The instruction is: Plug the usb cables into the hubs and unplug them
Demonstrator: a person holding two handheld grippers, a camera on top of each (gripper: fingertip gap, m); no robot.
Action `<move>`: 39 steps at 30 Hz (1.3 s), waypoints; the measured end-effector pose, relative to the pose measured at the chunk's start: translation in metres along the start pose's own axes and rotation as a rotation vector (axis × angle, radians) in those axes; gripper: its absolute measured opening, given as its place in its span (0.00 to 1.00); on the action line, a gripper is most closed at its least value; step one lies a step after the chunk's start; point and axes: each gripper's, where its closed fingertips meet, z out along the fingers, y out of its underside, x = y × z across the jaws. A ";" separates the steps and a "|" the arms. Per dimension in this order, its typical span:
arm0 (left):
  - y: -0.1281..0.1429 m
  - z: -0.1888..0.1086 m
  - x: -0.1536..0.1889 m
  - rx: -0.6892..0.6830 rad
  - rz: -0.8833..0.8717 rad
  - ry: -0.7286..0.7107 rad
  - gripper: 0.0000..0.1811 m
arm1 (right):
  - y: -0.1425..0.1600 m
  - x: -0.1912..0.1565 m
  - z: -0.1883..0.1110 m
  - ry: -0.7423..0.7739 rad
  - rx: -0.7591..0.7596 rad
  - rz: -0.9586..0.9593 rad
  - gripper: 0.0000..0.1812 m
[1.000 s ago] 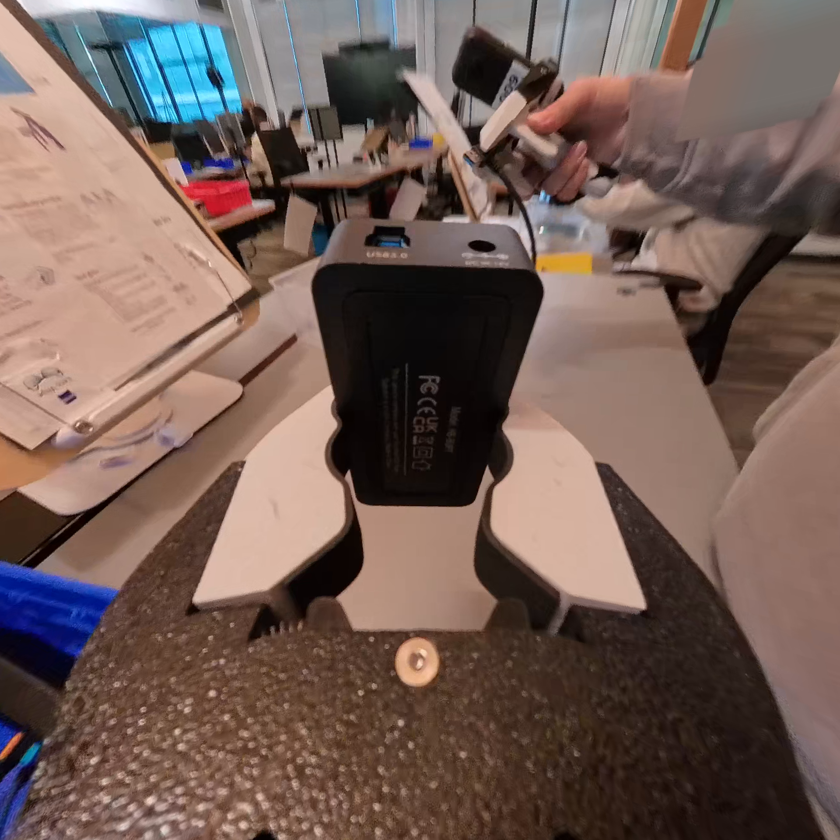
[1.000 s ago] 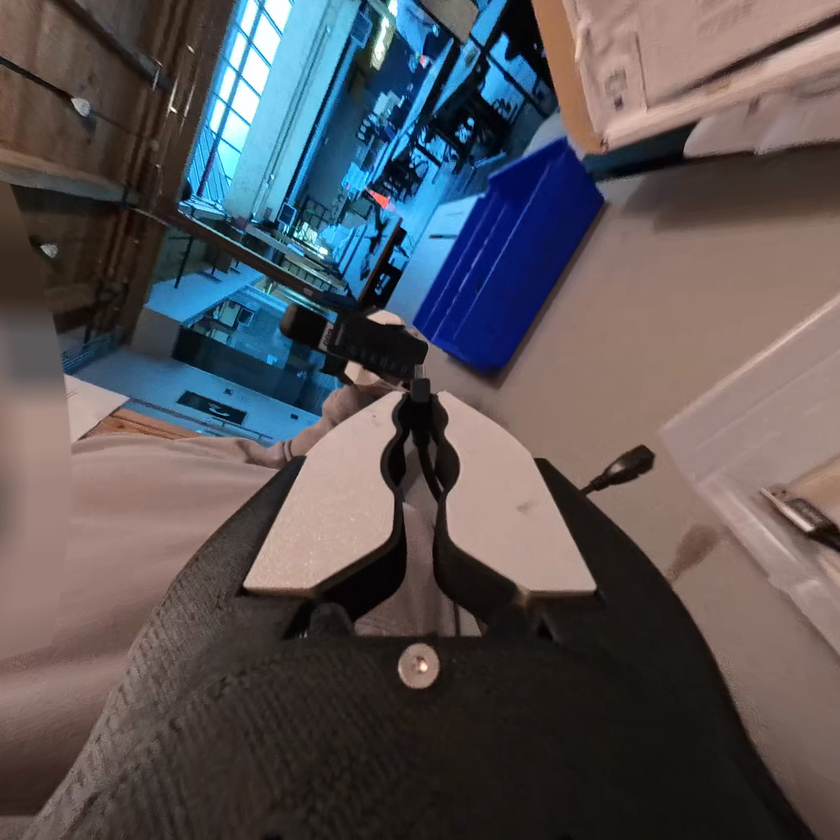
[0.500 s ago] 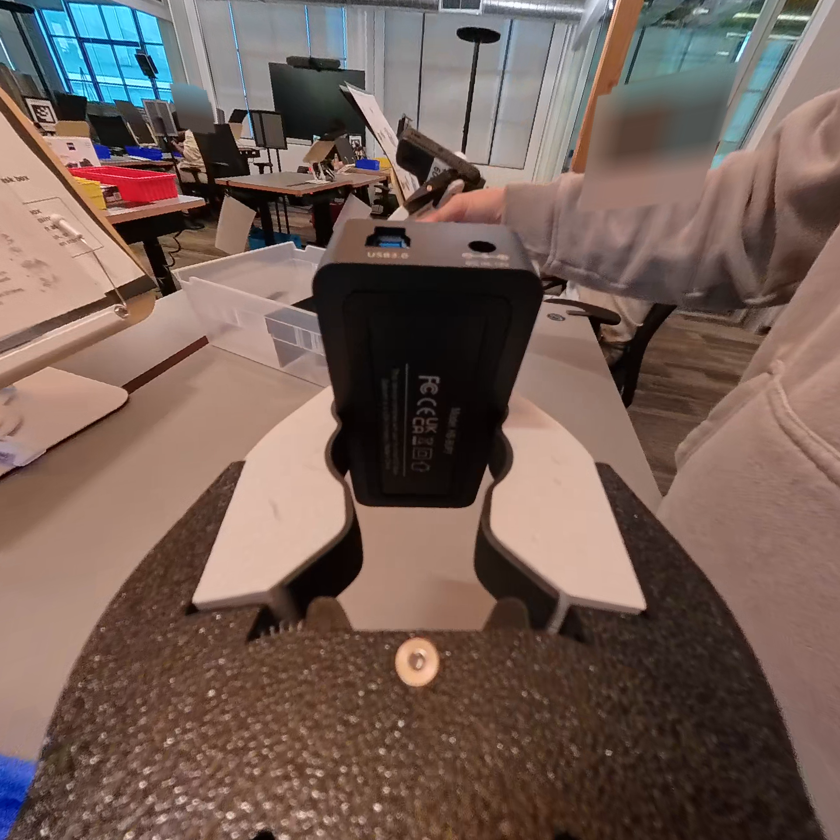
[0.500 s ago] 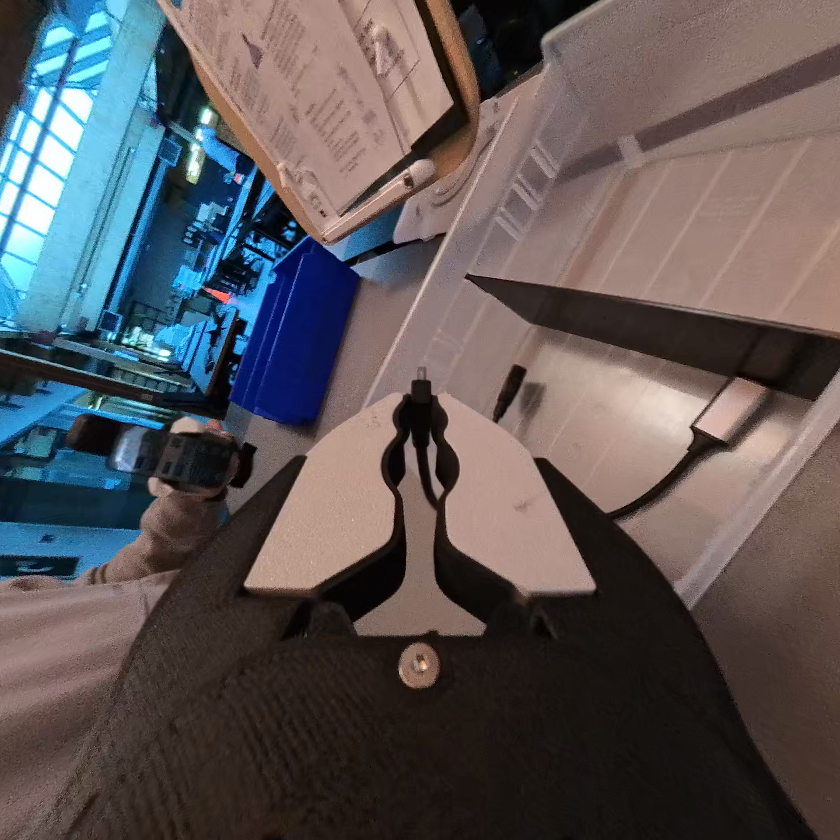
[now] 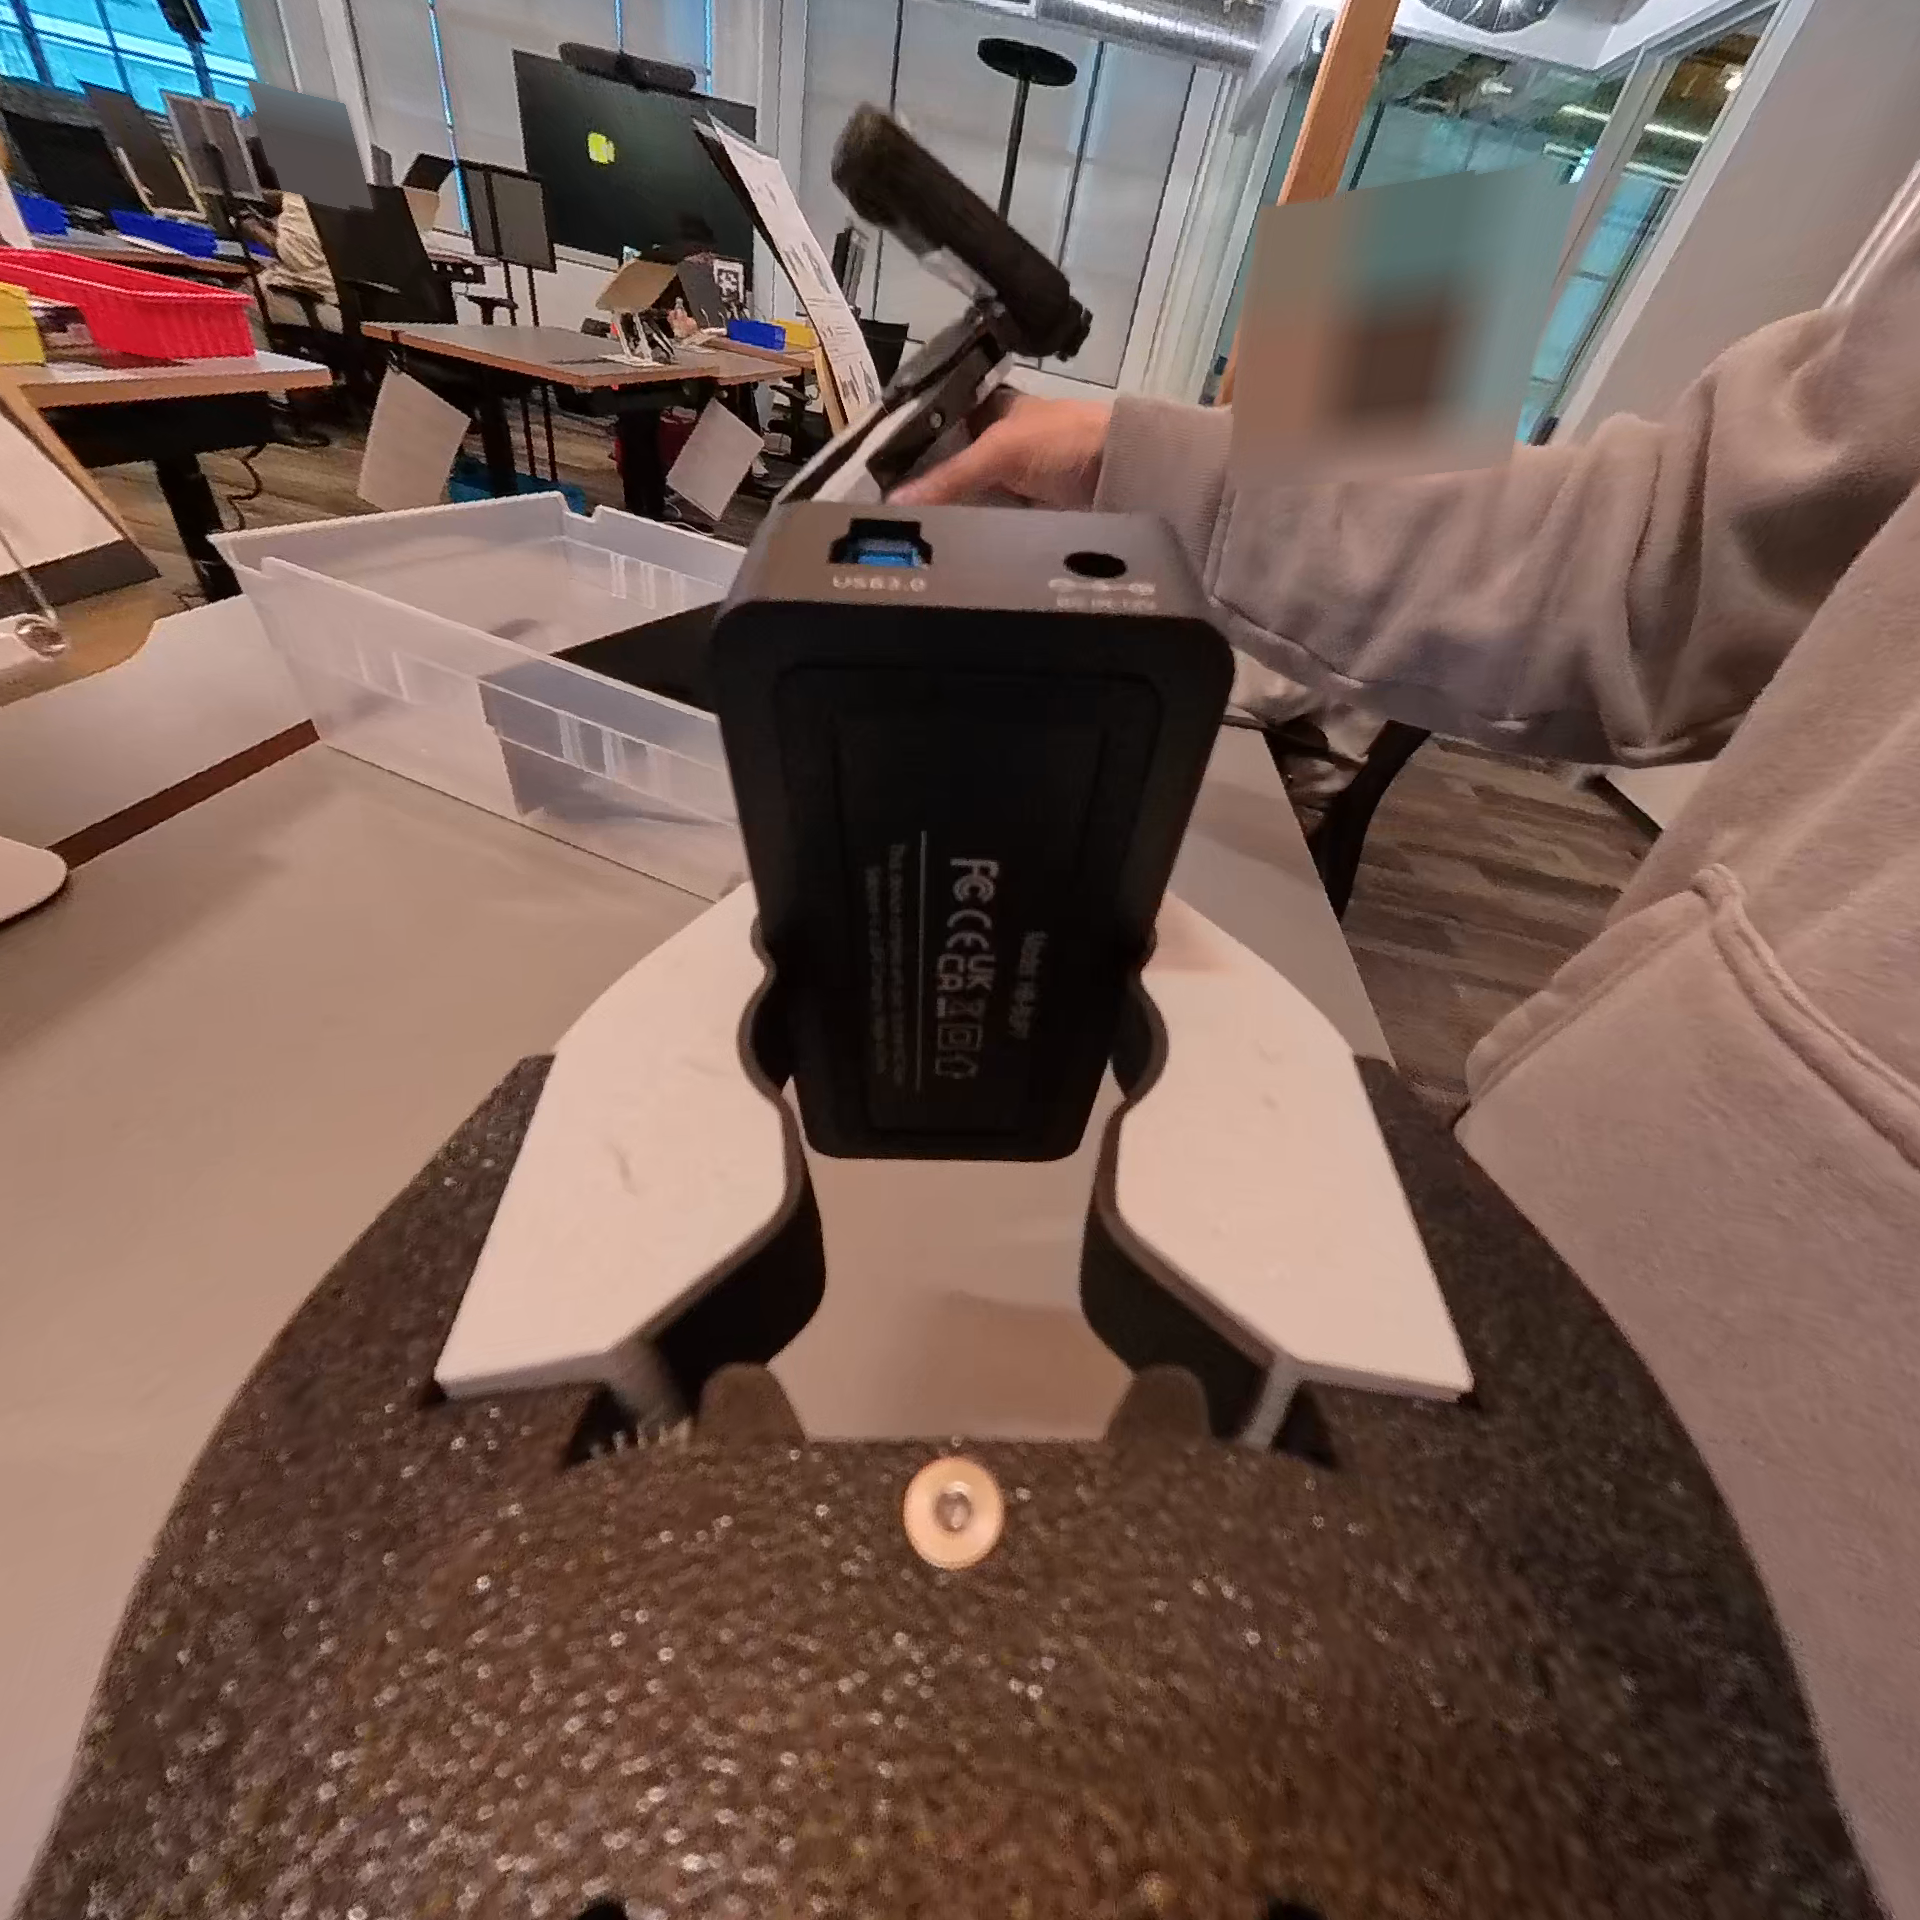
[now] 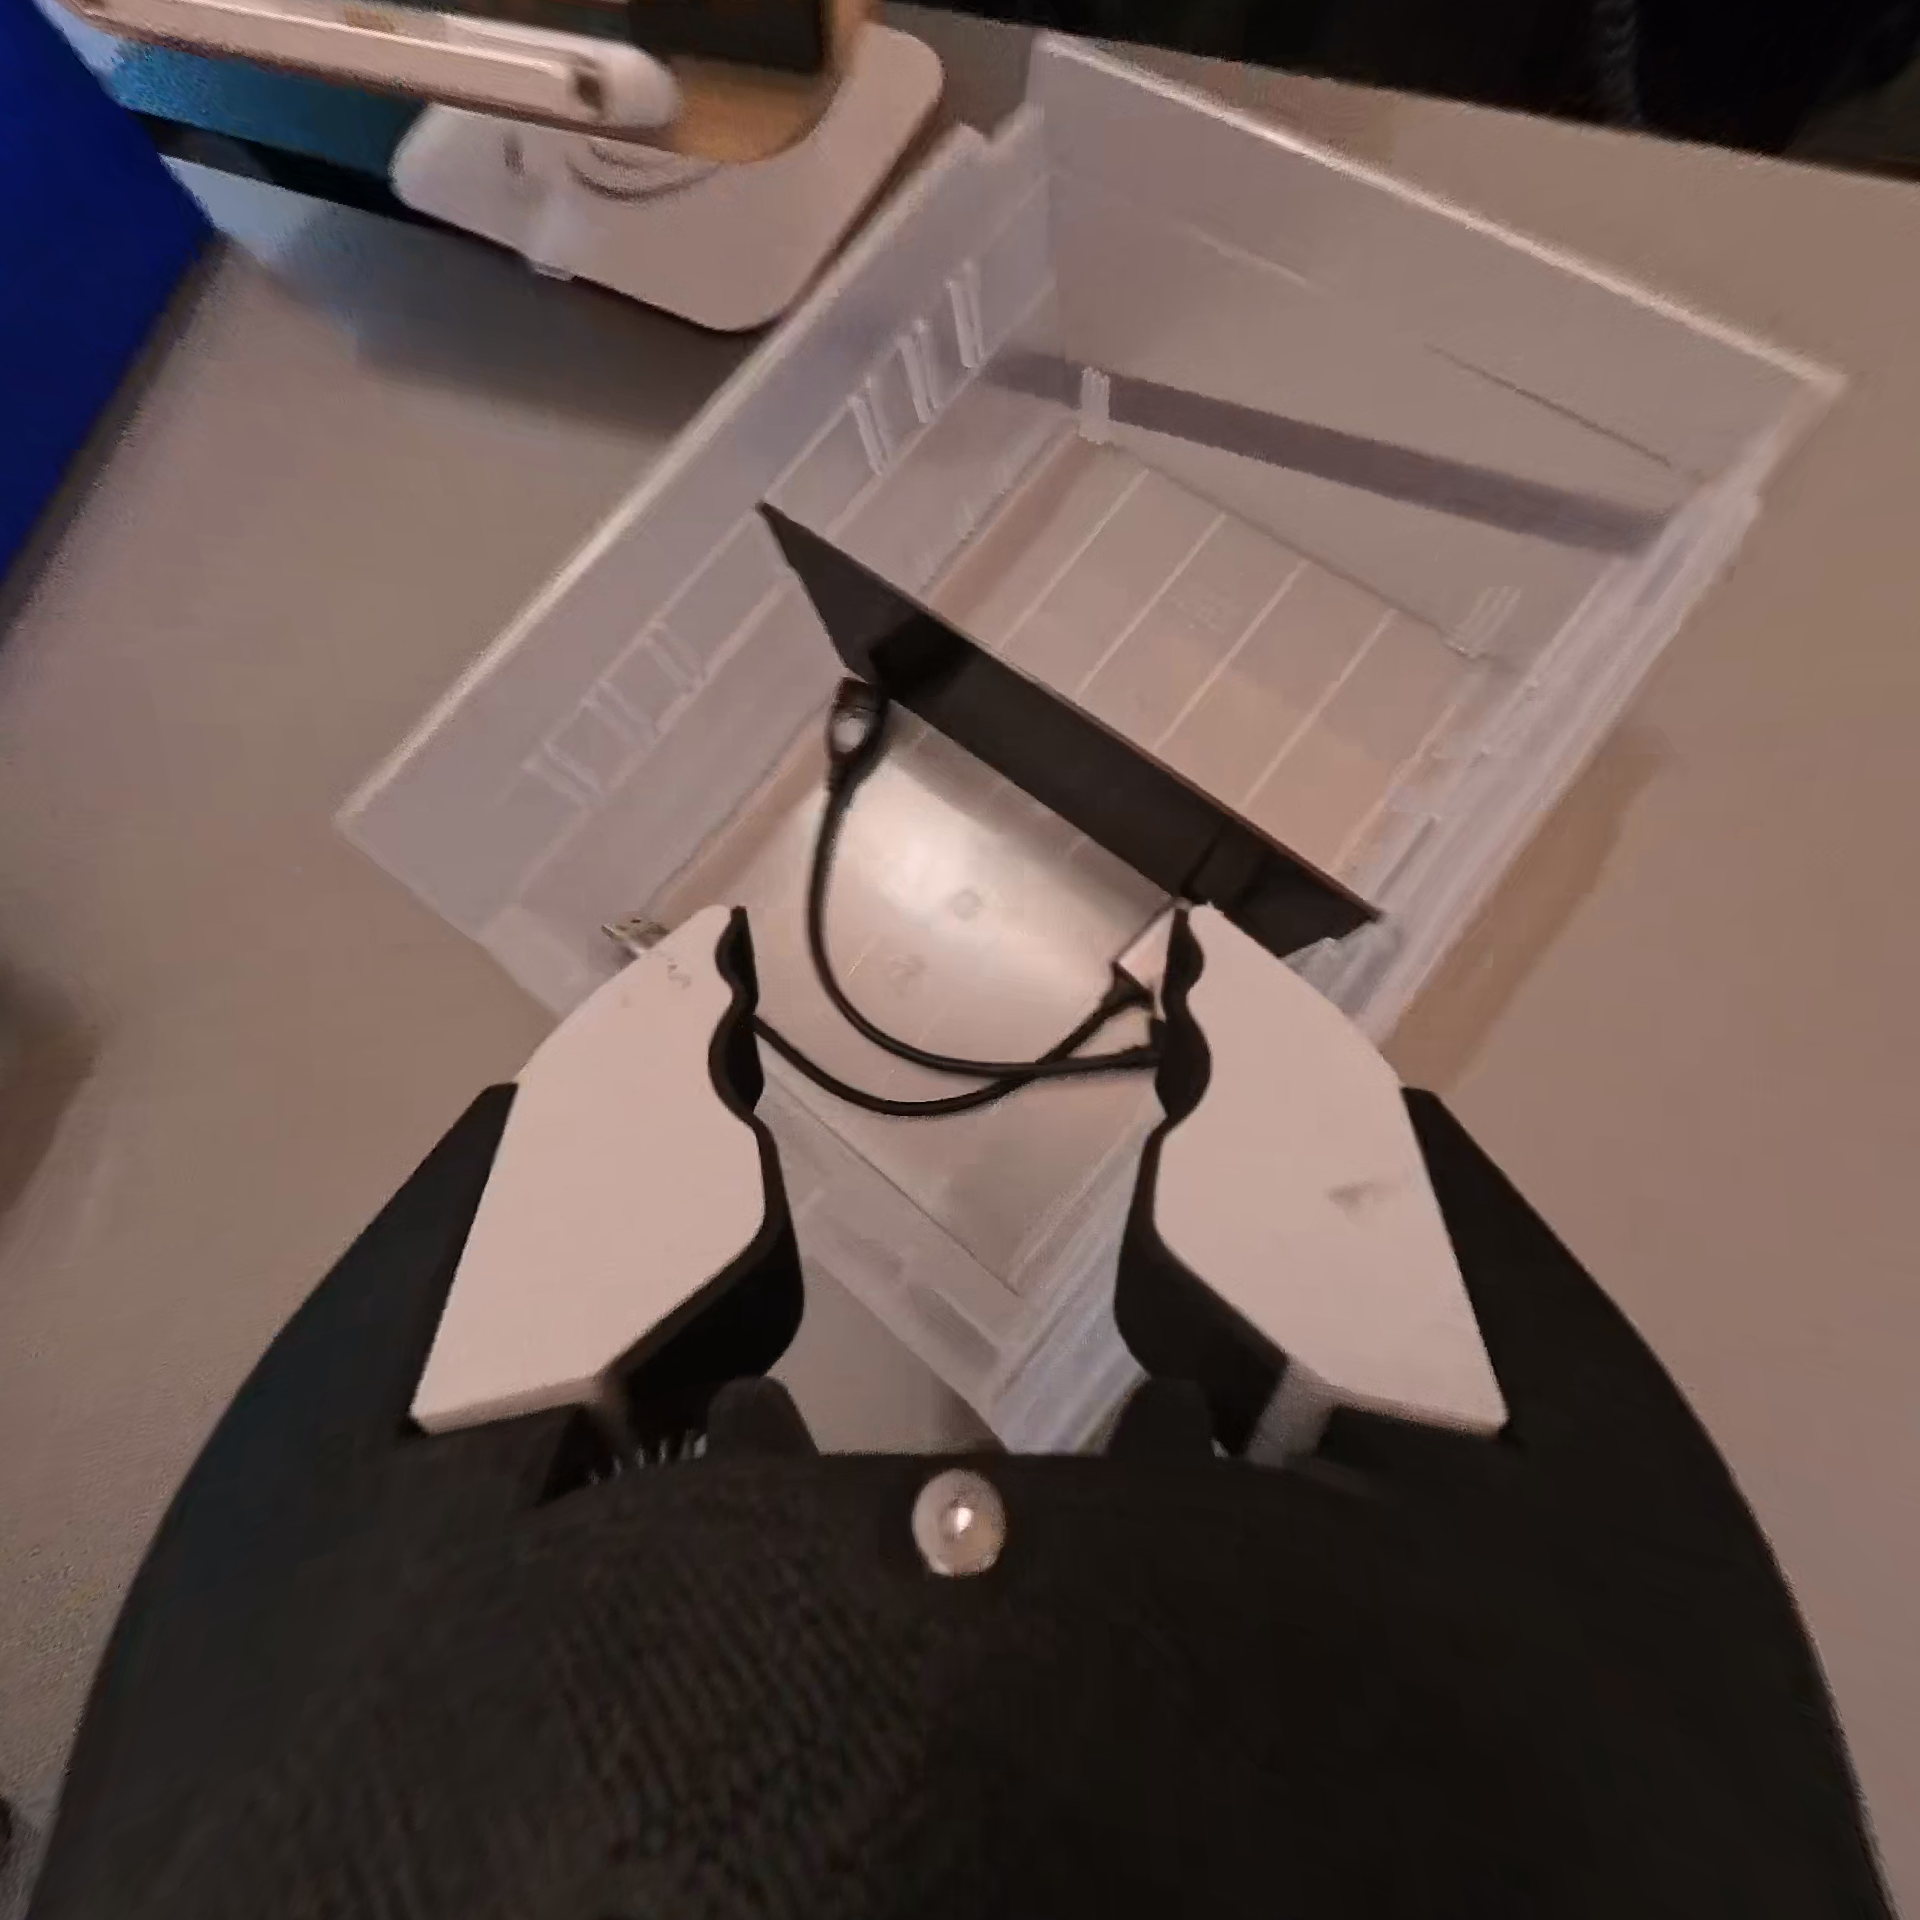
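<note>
We find the left gripper [image 5: 951, 997] clamped on the black hub [image 5: 971, 831], holding it upright above the bench [image 5: 312, 987], ports facing away. The blue port on its top end is empty; no cable is seated in the hub.

Our right gripper [image 6: 956, 997] stands wide, holding nothing, poised over the clear bin [image 6: 665, 665]. The black cable [image 6: 914, 1049] lies loose on the bin floor, on the near side of the dark divider [image 6: 1049, 727]; one plug rests beside the divider's left end. A second, metal plug [image 6: 632, 928] shows at the bin's near left corner.

We judge this cable's unplugging done, the hub and cable being well apart. What remains for other cables or hubs, we cannot tell.
</note>
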 end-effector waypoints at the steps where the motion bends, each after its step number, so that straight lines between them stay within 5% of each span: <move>1: 0.001 0.001 0.001 -0.004 0.000 0.008 0.33 | -0.008 -0.019 -0.002 -0.071 0.034 -0.043 0.41; 6: 0.001 0.012 0.009 -0.008 -0.007 0.063 0.33 | -0.046 -0.188 -0.027 -0.542 0.295 -0.240 0.54; 10: 0.002 0.022 0.017 -0.030 0.003 0.112 0.33 | -0.032 -0.311 -0.031 -0.762 0.392 -0.474 0.51; 12: 0.003 0.024 0.019 -0.051 0.020 0.123 0.33 | -0.016 -0.343 -0.023 -0.813 0.318 -0.548 0.50; 19: 0.003 0.025 0.027 -0.051 0.056 0.165 0.33 | -0.003 -0.371 -0.013 -0.900 0.255 -0.595 0.34; 26: 0.000 0.027 0.025 0.018 0.010 0.130 0.33 | -0.003 -0.370 -0.012 -0.852 0.189 -0.618 0.32; 29: 0.003 0.024 0.008 -0.005 -0.003 0.012 0.43 | -0.019 -0.345 -0.016 -0.731 0.202 -0.640 0.32; 34: 0.018 0.011 0.013 -0.094 0.033 -0.021 0.41 | -0.073 -0.209 -0.022 -0.231 0.057 -0.856 0.32; 39: 0.028 0.001 0.020 -0.087 -0.042 -0.030 0.37 | -0.106 -0.062 -0.007 0.021 -0.306 -0.960 0.32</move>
